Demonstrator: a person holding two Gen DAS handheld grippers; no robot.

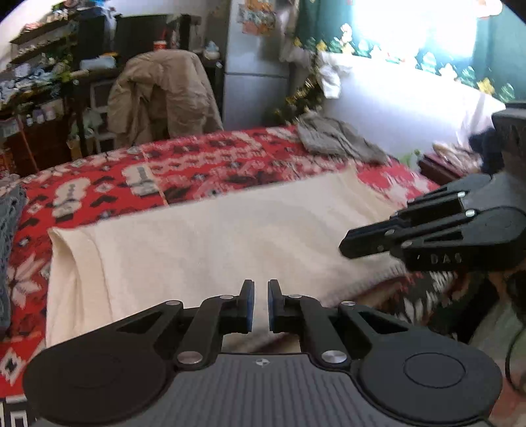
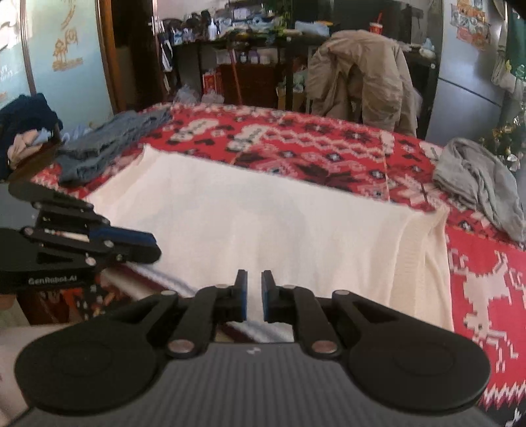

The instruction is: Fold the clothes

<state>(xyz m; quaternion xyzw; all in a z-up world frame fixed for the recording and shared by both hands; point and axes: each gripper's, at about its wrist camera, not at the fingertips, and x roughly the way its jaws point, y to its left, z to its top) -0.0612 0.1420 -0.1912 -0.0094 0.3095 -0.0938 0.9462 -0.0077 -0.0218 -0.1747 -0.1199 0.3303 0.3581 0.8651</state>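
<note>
Hiding cream garment's (image 1: pixel 203 249) near edge, left gripper (image 1: pixel 260 305), blurred

The left gripper (image 2: pixel 144 244) reads "GenRobot.AI"; the right gripper (image 1: pixel 348 244) shows "DAS".

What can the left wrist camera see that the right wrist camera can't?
Only the left wrist view shows the bright window with its green flowered curtain. Only the right wrist view shows the pale blue wall with gold drawings. Both show the cream garment on the red patterned blanket, the grey garment, the beige coat, and both slightly open grippers, left and right.
</note>
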